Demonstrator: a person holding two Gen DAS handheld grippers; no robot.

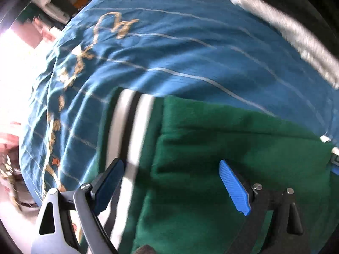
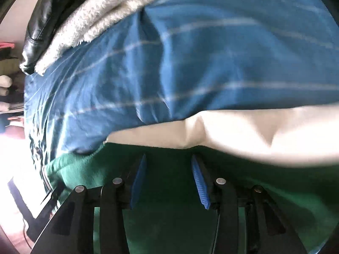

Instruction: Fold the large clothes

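A green garment (image 1: 222,148) with a white-and-black striped band (image 1: 135,122) lies folded on a blue striped bedspread (image 1: 169,48). My left gripper (image 1: 169,180) is open, its blue pads apart just above the green cloth, holding nothing. In the right wrist view the green garment (image 2: 169,222) fills the bottom, with a cream part (image 2: 254,131) lying across it. My right gripper (image 2: 167,173) is open over the green cloth, with nothing between its pads.
A grey fuzzy garment (image 2: 101,14) and a black leather item (image 2: 40,25) lie at the far side of the bedspread (image 2: 190,63). The grey garment also shows in the left wrist view (image 1: 292,33). Room clutter (image 1: 63,2) lies beyond the bed's edge.
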